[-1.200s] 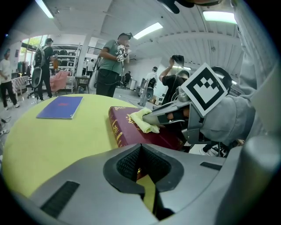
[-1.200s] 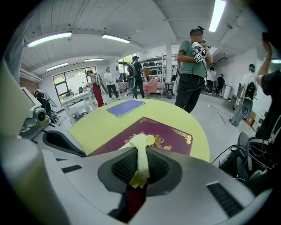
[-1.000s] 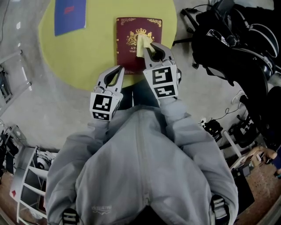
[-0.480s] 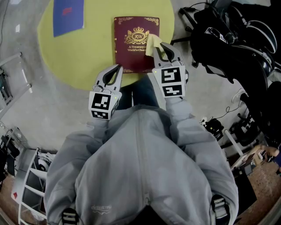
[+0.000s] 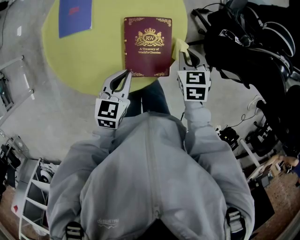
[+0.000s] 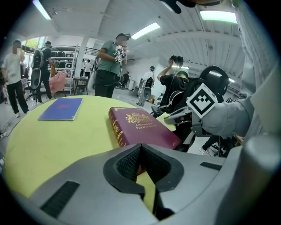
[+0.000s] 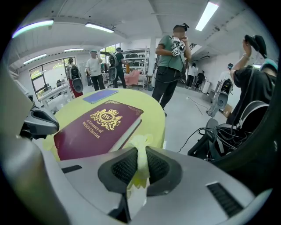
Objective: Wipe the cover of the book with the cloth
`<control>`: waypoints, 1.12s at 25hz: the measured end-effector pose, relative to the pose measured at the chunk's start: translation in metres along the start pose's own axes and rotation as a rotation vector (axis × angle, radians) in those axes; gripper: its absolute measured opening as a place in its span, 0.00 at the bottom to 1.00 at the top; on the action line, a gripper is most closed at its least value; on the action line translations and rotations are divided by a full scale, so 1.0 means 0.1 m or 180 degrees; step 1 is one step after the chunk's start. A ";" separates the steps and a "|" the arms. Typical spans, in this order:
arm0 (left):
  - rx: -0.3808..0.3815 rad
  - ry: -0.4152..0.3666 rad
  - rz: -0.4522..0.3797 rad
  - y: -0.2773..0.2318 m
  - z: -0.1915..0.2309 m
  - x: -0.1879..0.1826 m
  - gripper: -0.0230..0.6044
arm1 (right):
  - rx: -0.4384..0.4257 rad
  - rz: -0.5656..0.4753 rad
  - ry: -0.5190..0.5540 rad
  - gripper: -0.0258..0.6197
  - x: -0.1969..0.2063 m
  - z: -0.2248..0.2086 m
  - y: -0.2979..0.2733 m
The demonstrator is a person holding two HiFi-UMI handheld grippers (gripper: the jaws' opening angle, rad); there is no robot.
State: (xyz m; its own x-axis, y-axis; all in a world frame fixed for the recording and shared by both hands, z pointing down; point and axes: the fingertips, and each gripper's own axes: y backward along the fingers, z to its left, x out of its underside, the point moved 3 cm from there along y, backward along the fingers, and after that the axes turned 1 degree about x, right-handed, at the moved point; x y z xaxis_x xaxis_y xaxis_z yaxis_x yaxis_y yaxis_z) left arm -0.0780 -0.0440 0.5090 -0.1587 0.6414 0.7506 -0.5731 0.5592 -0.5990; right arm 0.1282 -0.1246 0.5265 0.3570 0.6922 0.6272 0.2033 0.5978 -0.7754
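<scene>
A dark red book [image 5: 147,45] with gold print lies closed on the round yellow table [image 5: 103,47]; it also shows as the book [image 6: 140,127] and the book [image 7: 99,127]. My right gripper [image 5: 186,52] is shut on a pale yellow cloth [image 5: 181,46], off the book's right edge near the table rim. The cloth [image 7: 139,162] is pinched between the jaws in the right gripper view. My left gripper [image 5: 126,74] rests shut and empty at the book's near left corner.
A blue booklet [image 5: 73,14] lies at the table's far left. Black bags and cables [image 5: 248,47] crowd the floor to the right. A metal rack [image 5: 28,197] stands at lower left. Several people [image 7: 171,57] stand beyond the table.
My right gripper has dragged the cloth rightward, off the book's cover and past its right edge. The left gripper has stayed where it was.
</scene>
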 end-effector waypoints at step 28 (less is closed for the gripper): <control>0.0017 -0.0020 0.0111 0.14 0.08 0.21 0.07 | -0.1295 -0.0575 0.0025 0.13 -0.66 1.54 0.49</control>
State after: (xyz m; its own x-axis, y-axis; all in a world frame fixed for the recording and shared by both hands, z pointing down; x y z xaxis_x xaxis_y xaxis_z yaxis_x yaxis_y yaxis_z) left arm -0.0955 -0.0269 0.5183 -0.1839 0.6571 0.7310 -0.5715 0.5336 -0.6234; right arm -0.0259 -0.0793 0.4583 0.2894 0.5873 0.7559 0.6047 0.5000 -0.6200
